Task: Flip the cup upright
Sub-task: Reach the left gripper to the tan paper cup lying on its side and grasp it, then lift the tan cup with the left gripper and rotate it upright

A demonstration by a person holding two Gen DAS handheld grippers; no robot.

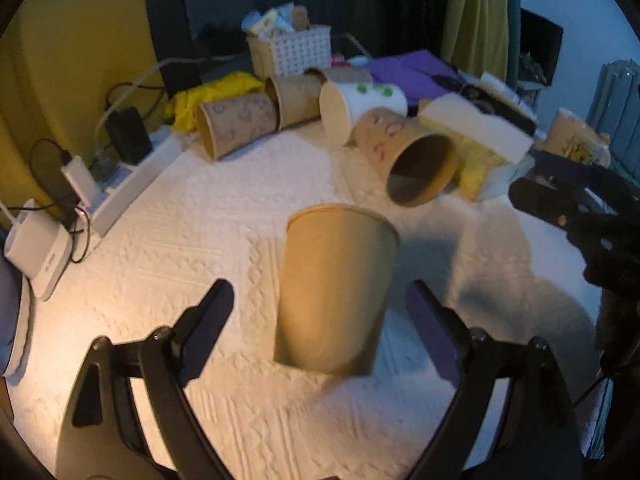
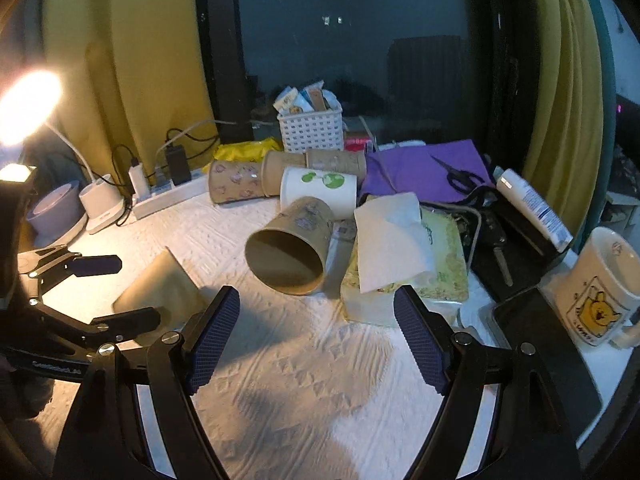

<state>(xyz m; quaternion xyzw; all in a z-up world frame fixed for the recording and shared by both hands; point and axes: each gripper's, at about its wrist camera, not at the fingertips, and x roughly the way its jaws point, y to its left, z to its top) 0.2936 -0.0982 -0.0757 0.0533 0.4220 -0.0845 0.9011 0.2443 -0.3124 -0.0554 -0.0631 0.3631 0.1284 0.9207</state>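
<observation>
A plain brown paper cup is between the fingers of my left gripper, tilted and blurred, wide rim at the top. The jaws stand wide apart and do not touch it. In the right wrist view the same cup leans between the left gripper's fingers. My right gripper is open and empty above the white cloth. A patterned brown cup lies on its side, mouth toward me; it also shows in the right wrist view.
More cups lie on their sides at the back: a white one and several brown ones. A tissue pack, a white basket, a power strip, a Pooh mug and scissors crowd the edges.
</observation>
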